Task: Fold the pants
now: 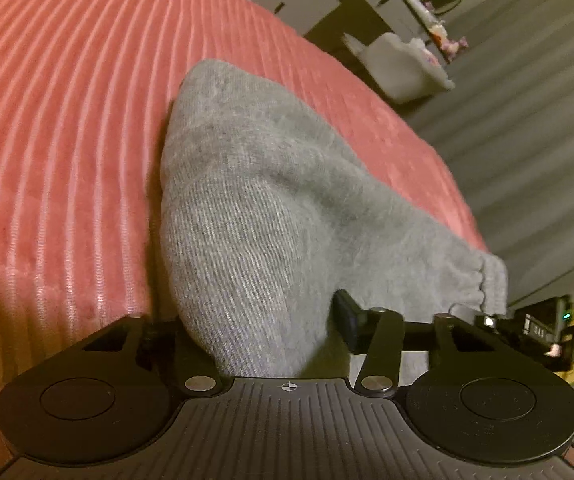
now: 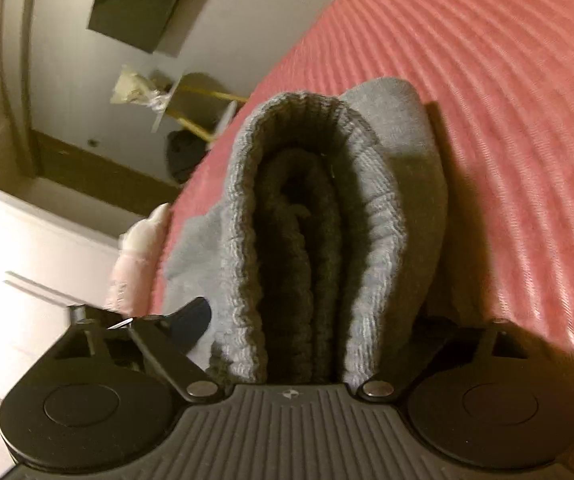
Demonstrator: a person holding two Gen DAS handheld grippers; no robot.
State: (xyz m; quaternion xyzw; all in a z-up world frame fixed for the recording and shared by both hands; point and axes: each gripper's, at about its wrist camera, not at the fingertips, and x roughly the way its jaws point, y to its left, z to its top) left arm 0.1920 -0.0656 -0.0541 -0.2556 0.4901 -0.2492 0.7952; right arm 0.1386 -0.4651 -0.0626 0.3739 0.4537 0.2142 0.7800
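Pants: your grey knit sweatpants (image 1: 271,208) lie folded in a thick bundle near the edge of the bed, on the pink ribbed bedspread (image 1: 67,120).
Waistband: the right wrist view shows the ribbed elastic band (image 2: 299,216) doubled into a tall loop, darker layers tucked inside it.
Left gripper: your left gripper (image 1: 255,332) has a rounded hump of the grey fabric bulging up between its fingers; the right-hand pad (image 1: 347,316) sits against the cloth, the other is buried behind it. Whether the jaws are truly pinching, you cannot tell from this view.
Right gripper: your right gripper (image 2: 307,340) straddles the folded waistband end, jaws wide; one dark pad (image 2: 193,318) shows just beside the cloth, the far pad is hidden, so a firm clamp cannot be confirmed.
Bed edge: a pale pink cloth (image 2: 135,264) hangs beside the pants.
Room: grey floor (image 1: 527,128) beyond the bed; a white armchair (image 1: 403,68) well apart.
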